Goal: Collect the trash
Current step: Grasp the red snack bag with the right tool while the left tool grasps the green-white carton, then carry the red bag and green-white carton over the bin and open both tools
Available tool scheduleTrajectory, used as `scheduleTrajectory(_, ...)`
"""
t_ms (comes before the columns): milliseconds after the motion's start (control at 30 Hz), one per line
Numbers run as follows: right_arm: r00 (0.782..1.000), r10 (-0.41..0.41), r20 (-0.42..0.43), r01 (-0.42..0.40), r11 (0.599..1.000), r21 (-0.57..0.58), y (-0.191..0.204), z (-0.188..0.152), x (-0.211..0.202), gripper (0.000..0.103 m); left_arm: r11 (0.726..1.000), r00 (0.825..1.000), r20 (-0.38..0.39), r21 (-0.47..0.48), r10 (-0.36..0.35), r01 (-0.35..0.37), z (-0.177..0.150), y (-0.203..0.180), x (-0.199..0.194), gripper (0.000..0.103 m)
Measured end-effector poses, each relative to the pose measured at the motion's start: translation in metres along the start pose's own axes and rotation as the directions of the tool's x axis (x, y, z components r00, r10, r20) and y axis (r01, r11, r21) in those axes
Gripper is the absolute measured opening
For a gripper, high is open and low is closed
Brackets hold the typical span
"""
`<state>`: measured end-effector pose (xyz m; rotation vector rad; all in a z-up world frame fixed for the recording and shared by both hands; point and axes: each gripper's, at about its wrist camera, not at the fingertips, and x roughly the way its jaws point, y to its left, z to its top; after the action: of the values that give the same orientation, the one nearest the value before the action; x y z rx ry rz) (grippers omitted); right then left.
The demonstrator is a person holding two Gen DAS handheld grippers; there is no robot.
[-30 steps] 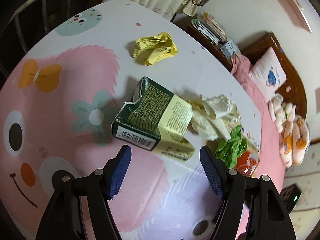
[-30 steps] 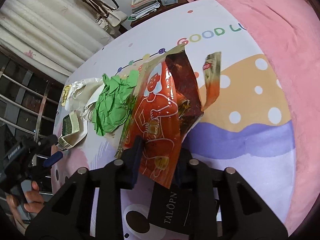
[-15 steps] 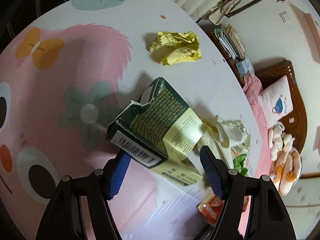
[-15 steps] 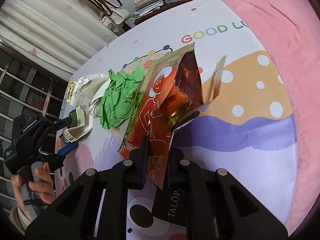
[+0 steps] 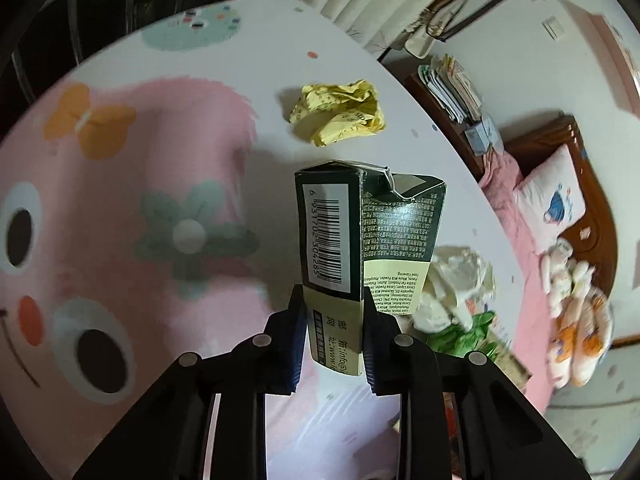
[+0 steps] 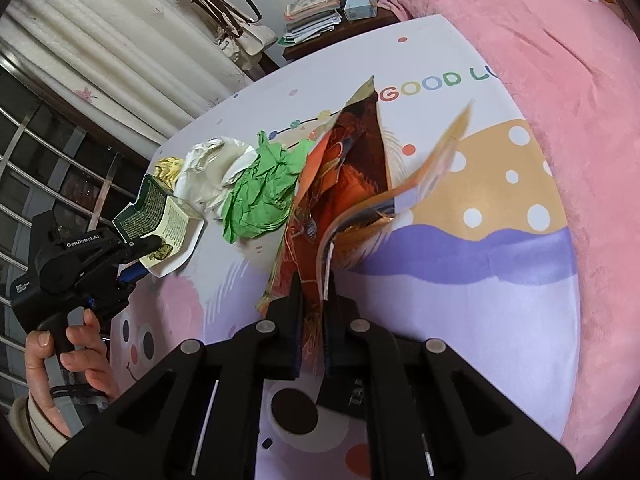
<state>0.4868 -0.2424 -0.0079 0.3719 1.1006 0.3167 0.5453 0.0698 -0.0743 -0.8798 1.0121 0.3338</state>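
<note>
Left tongs (image 5: 334,336): just closed, pads clamping the near end of the green carton (image 5: 368,232), lifted off the counter (image 5: 120,208).
Right tongs (image 6: 312,320): pinched tight on the red snack wrapper (image 6: 340,184), its far end raised.
Beyond carton: white crumpled paper (image 5: 460,280) right, yellow crumpled wrapper (image 5: 340,112) farther.
Beside wrapper: green crumpled paper (image 6: 260,196), left.

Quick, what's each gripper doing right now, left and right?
Left gripper: jaws just closed, shut on the green carton.
Right gripper: shut on the red snack wrapper.
</note>
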Motion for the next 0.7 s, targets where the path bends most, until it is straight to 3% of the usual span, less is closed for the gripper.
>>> scheduleTrajectory(267, 0.999, 0.005, 0.032, -0.005, 1.0, -0.018, 0.022, -0.025, -0.036, 0.004, 0.981, 0.999, 0.019, 0.19, 0.045, -0.048, -0.009, -0.003, -0.057, 0.023)
scheduleTrajectory(467, 0.998, -0.011, 0.067, 0.013, 1.0, -0.024, 0.05, -0.063, -0.071, 0.004, 0.93, 0.999, 0.029, 0.364, 0.043, -0.051, -0.034, 0.023, -0.118, 0.023)
scheduleTrajectory(700, 0.993, -0.042, 0.113, 0.044, 0.999, -0.012, 0.103, -0.154, -0.112, 0.004, 0.861, 1.0, -0.005, 0.509, 0.014, -0.01, -0.076, 0.09, -0.19, 0.023)
